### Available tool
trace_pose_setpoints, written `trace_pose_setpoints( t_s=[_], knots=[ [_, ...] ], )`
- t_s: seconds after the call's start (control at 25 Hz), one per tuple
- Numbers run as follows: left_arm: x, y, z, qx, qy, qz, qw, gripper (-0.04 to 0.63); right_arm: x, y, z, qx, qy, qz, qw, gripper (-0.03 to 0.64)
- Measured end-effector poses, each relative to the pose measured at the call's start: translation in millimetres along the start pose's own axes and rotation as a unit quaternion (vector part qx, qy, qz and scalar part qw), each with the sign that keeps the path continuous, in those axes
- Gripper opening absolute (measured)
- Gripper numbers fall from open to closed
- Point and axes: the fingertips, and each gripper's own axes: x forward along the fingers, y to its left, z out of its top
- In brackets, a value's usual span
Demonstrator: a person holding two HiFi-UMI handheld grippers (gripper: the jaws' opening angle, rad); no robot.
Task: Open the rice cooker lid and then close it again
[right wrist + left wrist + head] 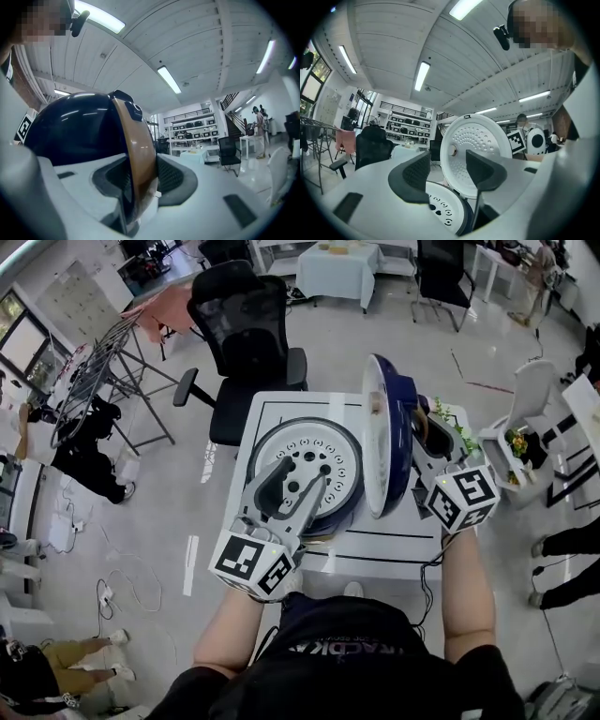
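The rice cooker (302, 474) stands on a white table (375, 554), its perforated white inner plate (440, 211) showing. Its navy lid (386, 432) is raised upright at the right, white inner face (476, 140) turned toward the pot. My right gripper (419, 432) is behind the lid, shut on the brown handle band (138, 140) that fills the gap between its jaws (140, 180); the lid's dark dome (75, 131) lies to the left. My left gripper (292, 486) hovers over the near rim of the pot, open with nothing between its fingers (447, 171).
A black office chair (239, 315) stands just beyond the table. A wire drying rack (94, 381) is at the far left. A green plant (452, 426) sits on the table's right edge, next to a white chair (527, 399). Cables lie on the floor at left.
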Motion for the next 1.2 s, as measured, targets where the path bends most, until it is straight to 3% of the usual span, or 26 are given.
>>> trace_pose_setpoints(
  t_s=[0.32, 0.56, 0.88, 1.2],
  knots=[
    [-22, -12, -6, 0.006, 0.009, 0.047, 0.9989, 0.232, -3, 6, -4, -0.015, 0.001, 0.019, 1.000, 0.167],
    [-32, -23, -9, 0.013, 0.020, 0.049, 0.9985, 0.232, -24, 7, -1, -0.015, -0.009, 0.004, 1.000, 0.172],
    [-42, -35, -7, 0.011, 0.025, -0.002, 0.9996, 0.232, -69, 15, 5, -0.013, -0.016, -0.058, 0.998, 0.172],
    [-70, -36, -2, 0.011, 0.023, -0.071, 0.9972, 0.233, -114, 62, 17, -0.023, -0.026, -0.117, 0.993, 0.172]
  ],
)
